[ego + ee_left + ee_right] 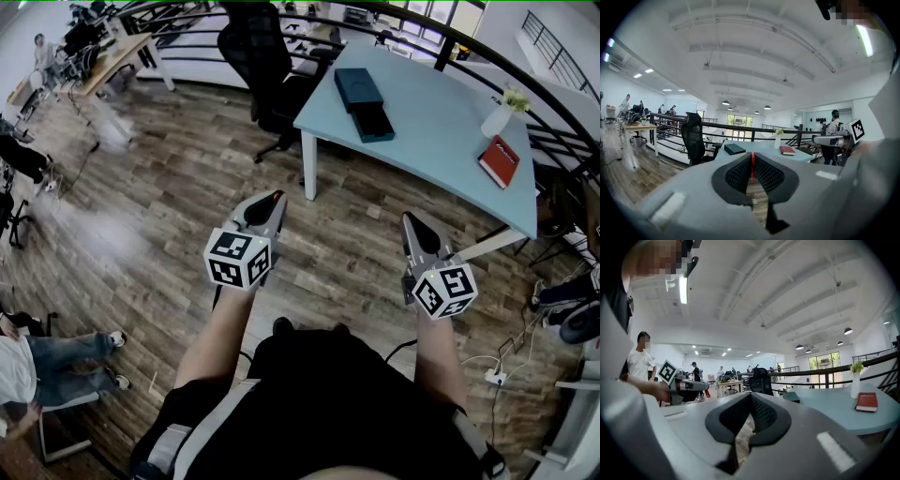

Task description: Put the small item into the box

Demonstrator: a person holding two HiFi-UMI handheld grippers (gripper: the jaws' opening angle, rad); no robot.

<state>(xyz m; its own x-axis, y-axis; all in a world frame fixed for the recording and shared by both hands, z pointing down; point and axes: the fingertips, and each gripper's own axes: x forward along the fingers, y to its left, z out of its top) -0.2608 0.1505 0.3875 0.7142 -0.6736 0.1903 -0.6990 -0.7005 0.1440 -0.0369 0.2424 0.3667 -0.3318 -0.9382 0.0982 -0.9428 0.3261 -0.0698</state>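
A dark teal box [373, 122] lies on the far part of the light blue table [441, 141], with a matching flat piece [356, 86] right behind it. I cannot make out any small item. Both grippers hang in the air over the wooden floor, short of the table and pointing at it. My left gripper [272, 199] [751, 159] is shut, with a thin red strip along the seam and nothing held. My right gripper [412, 221] [748, 401] is shut and empty too. The box [734, 149] [791, 397] shows small and far off in both gripper views.
A red book [500, 160] and a white vase with flowers [499, 116] stand on the table's right side. A black office chair [267, 66] stands at its left corner. A curved black railing [525, 80] runs behind. People sit at desks at far left [56, 56].
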